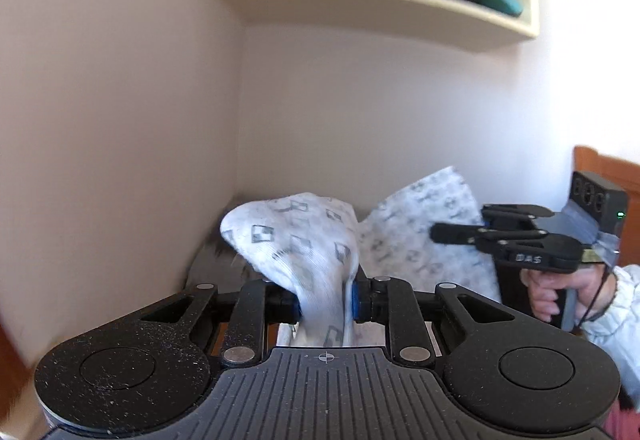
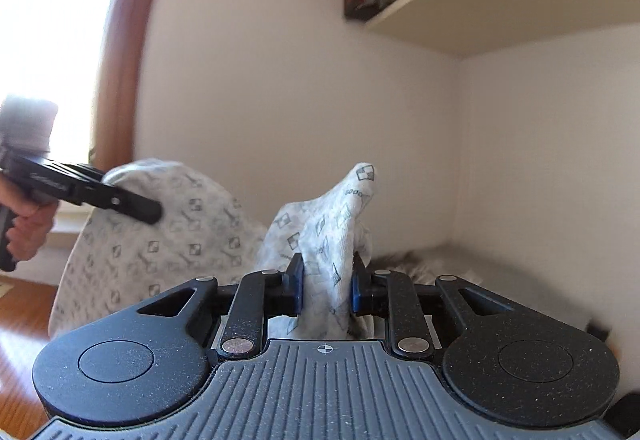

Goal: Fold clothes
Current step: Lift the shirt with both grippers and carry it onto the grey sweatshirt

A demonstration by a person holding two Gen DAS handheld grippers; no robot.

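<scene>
Two claws each pinch a bunch of the same cloth. The left claw [image 1: 325, 300] has its blue pads pressed on a thick gather of white fabric printed with small grey squares, and the cloth [image 1: 296, 240] bulges up and forward past the pads. The right claw [image 2: 325, 290] nips another gather of it, a peak of fabric standing above the jaws; its pads bear on the cloth on both sides. Neither claw is spread.

Out from the left claw, the cloth runs to the right toward the other tool, which shows in that view with a hand [image 1: 560, 292] on its grip. In the right wrist view the cloth [image 2: 168, 236] hangs as a broad sheet toward the left tool, held by a hand [image 2: 28, 228] at the picture's edge. The cloth thus hangs in the air between the two claws, off any surface.

Beyond the cloth lies a grey patterned bed cover [image 2: 432, 264] against the wall corner, and above the cloth a shelf [image 1: 380, 8] holds books. To the left of the cloth, in the right wrist view, a wood-framed window glares.

As to progress, no fold is visible: the garment is grasped and lifted, still bunched and uneven. It seems that spreading it flat, making the folds and setting it down all remain.
</scene>
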